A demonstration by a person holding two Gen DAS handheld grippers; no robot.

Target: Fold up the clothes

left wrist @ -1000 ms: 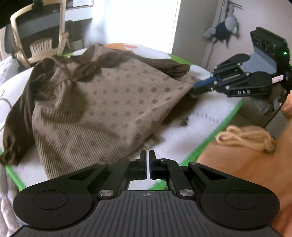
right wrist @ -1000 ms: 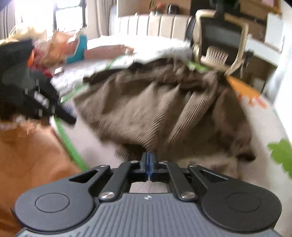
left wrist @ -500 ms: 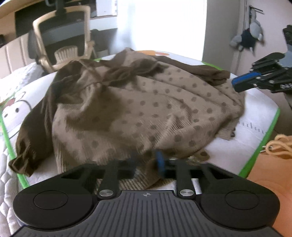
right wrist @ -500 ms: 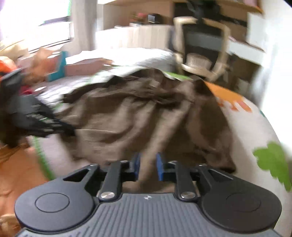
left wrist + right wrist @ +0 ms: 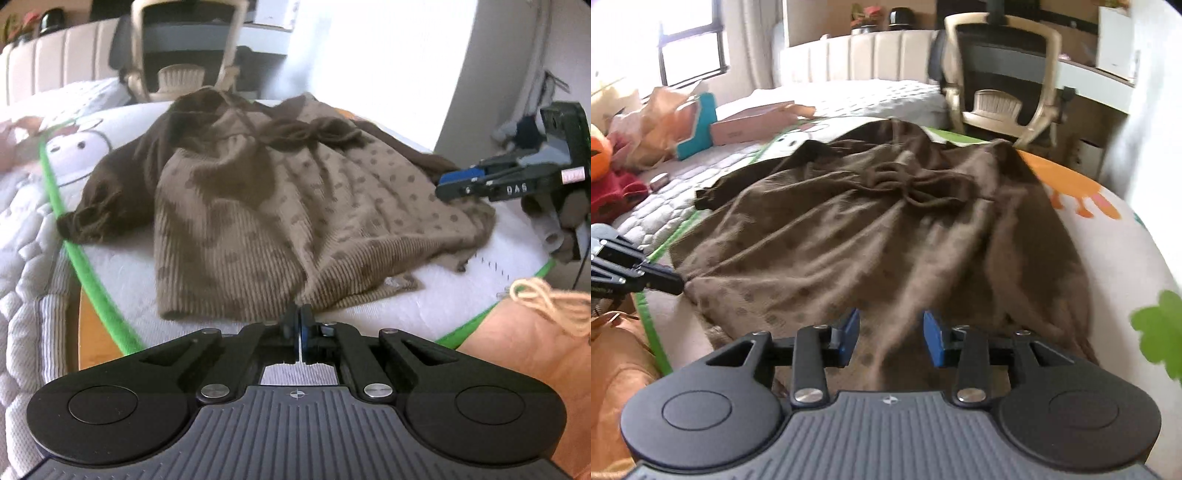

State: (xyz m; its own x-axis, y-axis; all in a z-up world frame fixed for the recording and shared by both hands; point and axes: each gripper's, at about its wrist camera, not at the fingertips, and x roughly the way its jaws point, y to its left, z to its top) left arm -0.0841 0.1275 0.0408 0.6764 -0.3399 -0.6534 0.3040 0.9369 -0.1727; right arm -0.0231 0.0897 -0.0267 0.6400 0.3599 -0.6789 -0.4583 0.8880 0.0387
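Observation:
A brown dress [image 5: 295, 206] with darker dots, dark sleeves and a bow lies crumpled on a white play mat [image 5: 443, 306] with a green border. My left gripper [image 5: 300, 319] is shut on the ribbed hem, which puckers up into its tips. From the right wrist view, the left gripper [image 5: 670, 283] meets the hem corner of the dress [image 5: 886, 229] at the left. My right gripper [image 5: 891, 336] stands open just above the dress's near edge, nothing between its blue pads. The left wrist view shows the right gripper [image 5: 448, 184] side-on by the dress's right side.
An office chair [image 5: 1001, 74] stands behind the mat [image 5: 1108, 236]. A quilted bed with cardboard boxes [image 5: 750, 125] and red and orange plush things [image 5: 605, 184] lies to the left. An orange cloth [image 5: 517, 350] with a beige cord [image 5: 543, 299] sits near the mat's front edge.
My left gripper opened, moved onto the hem and shut on it. My right gripper let go of the dress edge and opened wide; the dress settled flatter.

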